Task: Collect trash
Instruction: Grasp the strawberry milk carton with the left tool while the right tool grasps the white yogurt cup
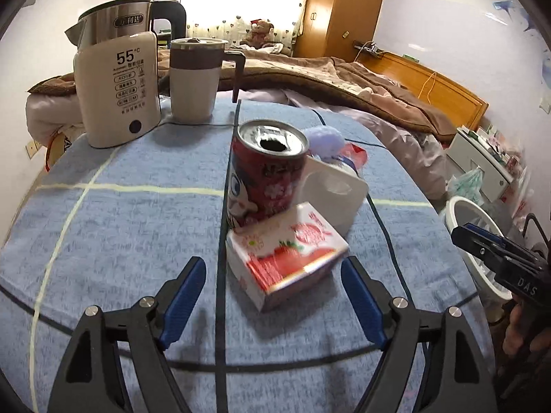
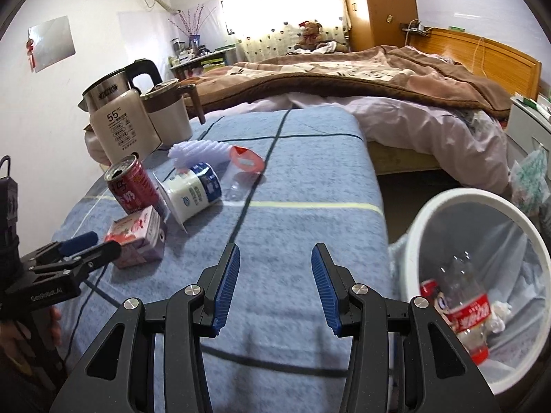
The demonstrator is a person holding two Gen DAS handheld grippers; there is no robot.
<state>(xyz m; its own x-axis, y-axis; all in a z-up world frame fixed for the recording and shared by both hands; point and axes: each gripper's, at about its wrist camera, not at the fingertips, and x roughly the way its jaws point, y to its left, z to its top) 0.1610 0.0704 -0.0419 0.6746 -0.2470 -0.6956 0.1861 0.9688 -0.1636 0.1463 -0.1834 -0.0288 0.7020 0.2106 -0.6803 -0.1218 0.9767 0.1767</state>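
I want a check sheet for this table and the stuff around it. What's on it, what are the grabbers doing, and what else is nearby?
Surface: blue checked cloth covering the table.
Job's things: upright opened red can; strawberry milk carton lying in front of it; yoghurt cup on its side; clear plastic cup tipped over; white bin beside the table, holding a cola bottle.
Clutter: kettle; lidded mug; lilac ribbed thing.
Grippers: left gripper open, carton just ahead, not touched; right gripper open, empty, over bare cloth.
Cables: yellow cord on the headboard.
Surroundings: unmade bed; teddy bear; wardrobe.
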